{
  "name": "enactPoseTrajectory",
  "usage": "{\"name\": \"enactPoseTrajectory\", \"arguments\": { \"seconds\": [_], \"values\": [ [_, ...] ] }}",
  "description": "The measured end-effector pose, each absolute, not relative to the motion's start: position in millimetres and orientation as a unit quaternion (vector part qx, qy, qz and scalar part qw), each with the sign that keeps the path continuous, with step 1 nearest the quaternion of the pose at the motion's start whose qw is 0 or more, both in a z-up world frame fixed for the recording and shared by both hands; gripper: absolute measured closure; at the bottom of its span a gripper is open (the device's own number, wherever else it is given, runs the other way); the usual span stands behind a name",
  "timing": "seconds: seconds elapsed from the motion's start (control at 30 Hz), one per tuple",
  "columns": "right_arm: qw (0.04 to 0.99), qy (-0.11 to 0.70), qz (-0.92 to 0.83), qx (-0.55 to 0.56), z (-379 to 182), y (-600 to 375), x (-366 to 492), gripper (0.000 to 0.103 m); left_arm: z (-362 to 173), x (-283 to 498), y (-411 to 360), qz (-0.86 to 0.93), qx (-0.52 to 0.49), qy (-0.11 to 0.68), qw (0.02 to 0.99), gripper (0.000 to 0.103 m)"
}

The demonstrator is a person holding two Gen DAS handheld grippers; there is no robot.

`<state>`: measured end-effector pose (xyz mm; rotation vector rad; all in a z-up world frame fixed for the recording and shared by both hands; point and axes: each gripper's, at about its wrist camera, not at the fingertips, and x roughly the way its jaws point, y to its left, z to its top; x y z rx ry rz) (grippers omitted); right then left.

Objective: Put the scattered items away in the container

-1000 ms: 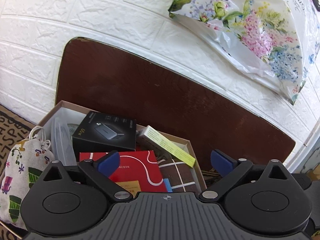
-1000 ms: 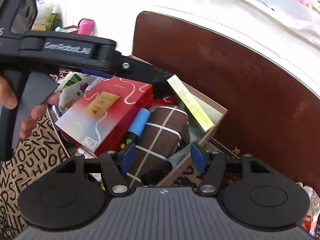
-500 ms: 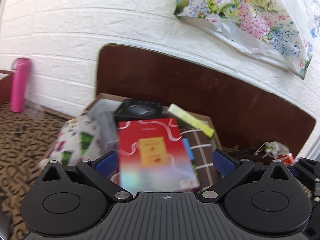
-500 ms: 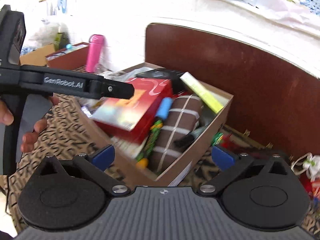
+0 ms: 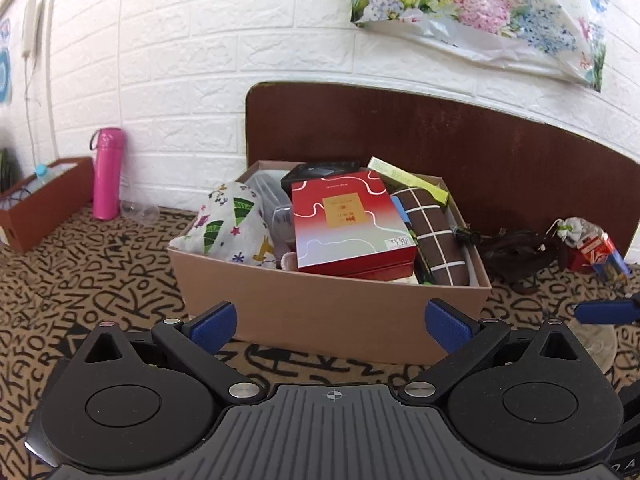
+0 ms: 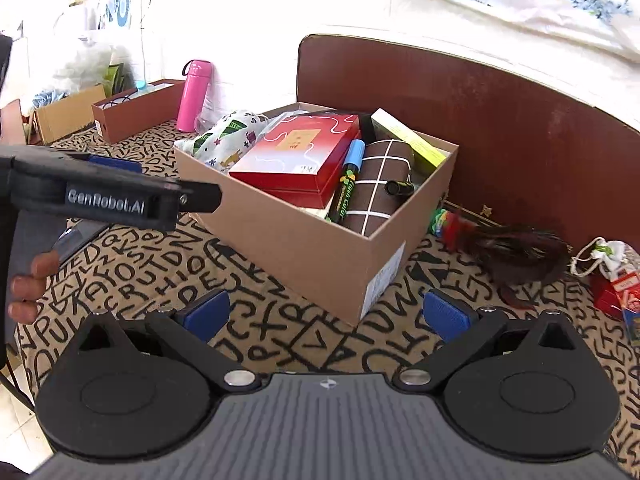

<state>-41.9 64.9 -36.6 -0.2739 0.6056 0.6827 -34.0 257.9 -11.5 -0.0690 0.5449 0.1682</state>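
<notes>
On the far left of the letter-patterned carpet (image 5: 100, 280), a pink bottle (image 5: 107, 173) stands upright against the white brick wall (image 5: 180, 60), beside a low brown tray (image 5: 44, 204). Further right, the cardboard box (image 5: 332, 312) sits in front of a dark brown board (image 5: 460, 132) and is full: a printed cloth pouch (image 5: 232, 224) lies at its left edge, a red box (image 5: 344, 220) lies on top in the middle, and a brown checked roll (image 5: 436, 236) lies at its right side. The left tool (image 5: 330, 322) is just in front of the box, its fingers spread wide with nothing between them. The right tool (image 6: 324, 314) is also in front of the box, near its front corner, and its jaws have just been opening; they now stand fully apart and empty. To the right of the box, a dark feather duster (image 6: 516, 252) and a small red packet (image 6: 624, 288) lie on the carpet, outside the box and apart from both tools.
</notes>
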Motion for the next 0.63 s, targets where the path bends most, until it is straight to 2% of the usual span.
{"name": "enactPoseTrajectory", "arguments": {
  "seconds": [0.63],
  "values": [
    [0.898, 0.282, 0.309, -0.135, -34.0, 63.5, -67.6, 0.001, -17.4, -52.1, 245.9, 0.071, -0.030, 0.278, 0.958, 0.000]
  ]
}}
